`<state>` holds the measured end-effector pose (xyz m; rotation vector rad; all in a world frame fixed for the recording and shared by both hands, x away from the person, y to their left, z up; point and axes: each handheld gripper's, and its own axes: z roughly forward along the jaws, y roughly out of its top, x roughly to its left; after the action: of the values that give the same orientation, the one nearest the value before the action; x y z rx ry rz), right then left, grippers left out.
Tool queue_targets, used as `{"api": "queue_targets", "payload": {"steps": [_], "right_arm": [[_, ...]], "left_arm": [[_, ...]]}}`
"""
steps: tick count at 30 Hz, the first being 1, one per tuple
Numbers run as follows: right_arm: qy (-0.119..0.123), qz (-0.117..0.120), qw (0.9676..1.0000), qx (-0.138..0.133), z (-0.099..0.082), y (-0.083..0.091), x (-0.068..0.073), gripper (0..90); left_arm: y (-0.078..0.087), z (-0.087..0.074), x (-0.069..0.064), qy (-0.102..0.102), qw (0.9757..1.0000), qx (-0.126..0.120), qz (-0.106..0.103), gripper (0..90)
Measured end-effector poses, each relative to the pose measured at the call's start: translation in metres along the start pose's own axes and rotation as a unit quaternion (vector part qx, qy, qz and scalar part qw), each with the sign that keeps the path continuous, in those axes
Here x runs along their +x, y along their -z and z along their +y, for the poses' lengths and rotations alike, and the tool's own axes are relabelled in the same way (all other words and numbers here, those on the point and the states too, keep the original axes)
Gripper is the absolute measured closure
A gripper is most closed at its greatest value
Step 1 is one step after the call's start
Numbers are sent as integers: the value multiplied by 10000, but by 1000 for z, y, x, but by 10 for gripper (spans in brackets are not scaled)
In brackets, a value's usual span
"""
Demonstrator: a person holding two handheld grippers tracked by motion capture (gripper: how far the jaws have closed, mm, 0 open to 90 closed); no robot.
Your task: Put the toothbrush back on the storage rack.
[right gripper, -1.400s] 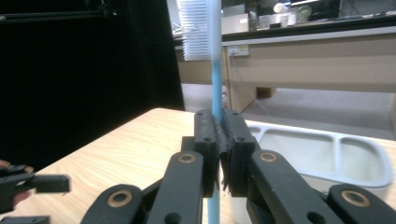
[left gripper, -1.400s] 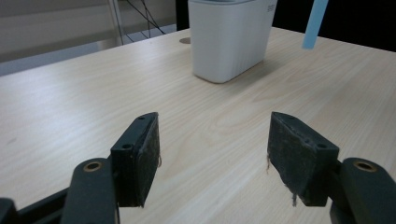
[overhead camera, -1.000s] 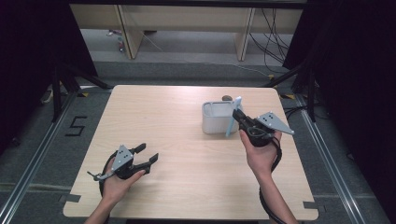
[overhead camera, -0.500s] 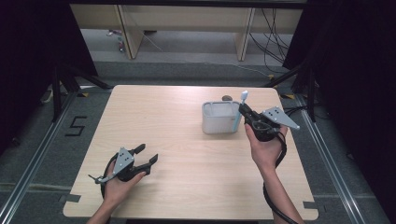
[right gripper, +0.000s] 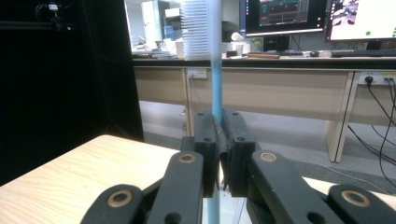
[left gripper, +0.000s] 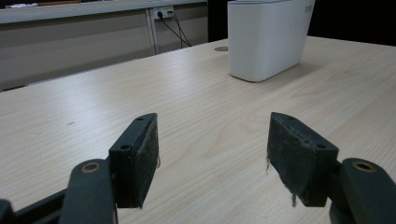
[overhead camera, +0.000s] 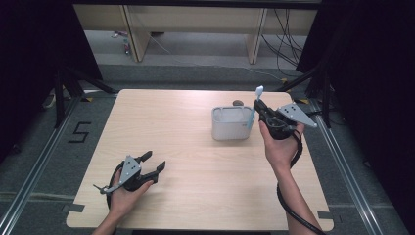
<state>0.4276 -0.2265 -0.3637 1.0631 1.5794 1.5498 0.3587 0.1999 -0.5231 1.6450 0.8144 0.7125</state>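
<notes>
Clamped tight in my right claw [overhead camera: 258, 108] is a thin light-blue plastic toothbrush [overhead camera: 255, 105], its pale bristle head at the top and its handle running down between my two black pads; in the right gripper view the stem [right gripper: 216, 70] stands almost upright, pinched with no gap showing on either side. I hold it just above the right edge of the white ribbed plastic bin [overhead camera: 230, 125], a small rounded-corner tub with fine vertical grooves on its walls and an open top. The brush's lower end hangs near the bin's rim; whether it touches the rim I cannot tell.

Behind the bin, against its far side, sits a small round brownish thing [overhead camera: 238, 103], too small to make out. My left claw [overhead camera: 155, 164] rests low on the near left part of the pale wooden table [overhead camera: 166, 117], well apart from the bin, its jaws spread wide with nothing between them; its pads [left gripper: 144, 154] are matt black and a little frayed at the edges. From there the bin [left gripper: 267, 37] rises beyond bare, smooth, lightly grained wood, and nothing stands between it and that claw.

Past the table lie a grey floor, wooden bench legs and trailing black cables; in the right gripper view a desk with lit monitors stands beyond
</notes>
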Motion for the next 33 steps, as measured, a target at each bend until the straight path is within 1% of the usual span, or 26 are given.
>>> {"api": "queue_targets", "payload": {"steps": [1, 2, 3, 4, 5, 6, 8, 10, 12, 13, 15, 16, 17, 19, 21, 22, 23, 26, 27, 28, 29, 30, 32, 33], "right_arm": [[-30, 37, 10000, 15, 1, -1, 0, 864], [26, -10, 10000, -33, 2, -3, -1, 864], [50, -17, 10000, 38, 3, -2, -1, 864], [43, -8, 10000, -11, 4, -4, -1, 864], [21, -33, 10000, 4, 5, -5, -1, 864], [57, -8, 10000, -15, 6, -6, -2, 864], [83, -37, 9999, -81, 9, -8, -2, 864], [39, -55, 10000, -52, 12, -10, -2, 864], [62, -89, 9999, -86, 14, -11, -3, 864], [67, -42, 9999, -67, 15, -13, -3, 864], [41, -109, 9999, -93, 17, -14, -4, 864], [94, -119, 9998, -118, 18, -15, -5, 864], [31, -97, 9999, -97, 19, -16, -5, 864], [91, -121, 9998, -103, 20, -17, -6, 864], [94, -156, 9998, -123, 21, -19, -7, 864], [84, -143, 9998, -88, 22, -20, -8, 864], [140, -184, 9996, -154, 22, -21, -9, 864], [101, -202, 9997, -115, 23, -23, -11, 864], [70, -217, 9996, -137, 23, -24, -11, 864], [24, -204, 9997, -97, 23, -25, -11, 864], [82, -239, 9996, -93, 24, -25, -12, 863], [16, -231, 9997, -116, 23, -27, -13, 864], [24, -285, 9995, -119, 22, -30, -14, 863], [38, -294, 9994, -163, 21, -32, -15, 863]], "left_arm": [[0, 0, 0, -3, 10000, -4, 3, 336], [0, 0, 0, -4, 10000, -3, 5, 336], [0, 0, 0, -12, 10000, -3, 10, 336], [0, 0, 0, -6, 10000, -6, 15, 337], [0, 0, 0, -9, 10000, -5, 19, 337], [0, 0, 0, -6, 10000, -6, 21, 337], [0, 0, -1, -14, 10000, -1, 26, 337], [0, 0, -1, -32, 10000, -13, 29, 337], [0, 0, -1, -45, 10000, -28, 32, 336], [0, 0, -1, -50, 10000, -26, 30, 337], [0, 0, -1, -51, 10000, -17, 33, 337], [0, 0, -1, -46, 10000, -24, 33, 337], [0, 0, -1, -44, 10000, -25, 35, 337], [0, 0, -1, -43, 10000, -21, 36, 337], [0, 0, -1, -41, 10000, -23, 38, 338], [0, 0, -1, -43, 10000, -24, 36, 338], [0, 0, -1, -44, 10000, -27, 35, 338], [0, 0, -1, -46, 10000, -27, 35, 339], [0, 0, -1, -47, 10000, -27, 35, 340], [0, 0, -1, -46, 10000, -31, 35, 339], [0, 0, -1, -48, 10000, -29, 38, 340], [0, 0, -1, -47, 10000, -41, 38, 341], [0, 0, -2, -47, 10000, -44, 44, 344], [0, 0, -2, -46, 10000, -46, 44, 344]]}}
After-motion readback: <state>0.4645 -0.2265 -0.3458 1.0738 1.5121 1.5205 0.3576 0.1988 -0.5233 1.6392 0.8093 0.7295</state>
